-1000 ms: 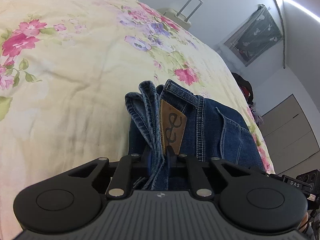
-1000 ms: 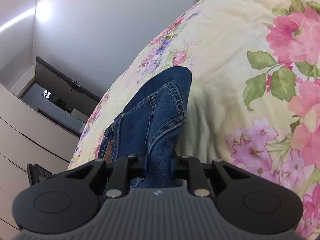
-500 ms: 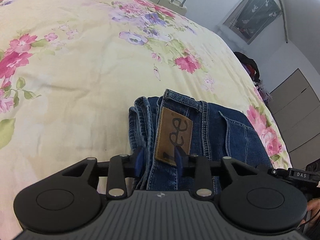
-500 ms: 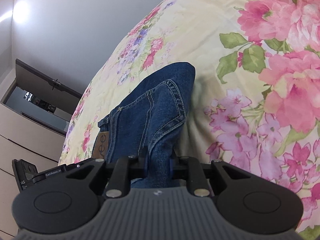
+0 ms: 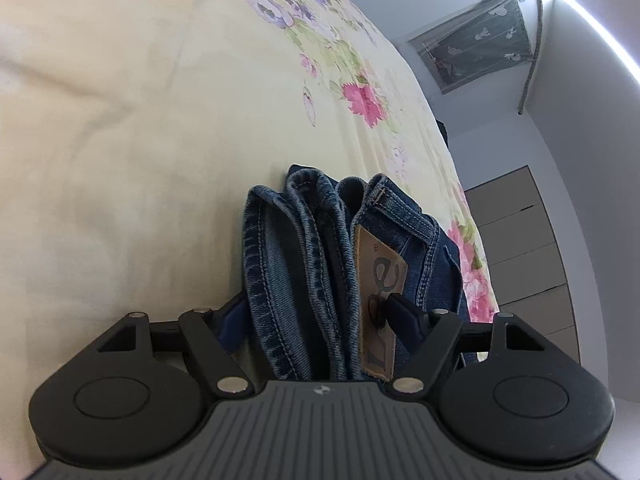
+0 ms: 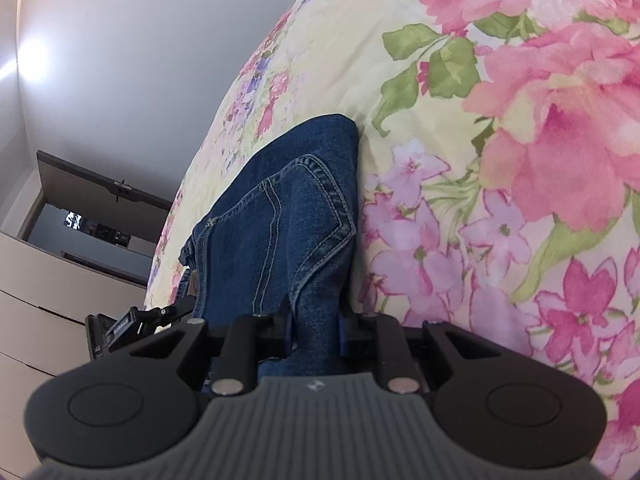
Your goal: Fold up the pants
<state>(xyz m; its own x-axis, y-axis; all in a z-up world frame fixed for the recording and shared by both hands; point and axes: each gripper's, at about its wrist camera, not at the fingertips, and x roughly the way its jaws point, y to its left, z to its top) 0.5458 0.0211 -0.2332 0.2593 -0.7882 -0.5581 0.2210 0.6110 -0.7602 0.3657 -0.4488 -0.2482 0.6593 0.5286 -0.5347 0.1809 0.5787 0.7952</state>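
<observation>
Folded blue jeans [image 5: 316, 264] lie on the floral bedspread [image 5: 120, 120]. In the left wrist view the stacked waistband layers and brown leather patch [image 5: 380, 300] sit between my left gripper's [image 5: 316, 316] wide-spread fingers, which stand open around them. In the right wrist view my right gripper [image 6: 314, 326] is shut on a pinch of the jeans [image 6: 288, 216] near the back pocket. The left gripper [image 6: 152, 316] shows at the far end of the jeans.
The bedspread [image 6: 500, 160] fills most of both views. Beyond the bed's edge are a beige drawer unit [image 5: 528, 256], a dark hanging organiser on the wall [image 5: 476, 40], and a dark shelf opening [image 6: 92, 216].
My left gripper's jaws have opened wide, releasing the waistband, and dropped lower toward the bed. My right gripper stays shut on the denim and has moved closer to the bedspread.
</observation>
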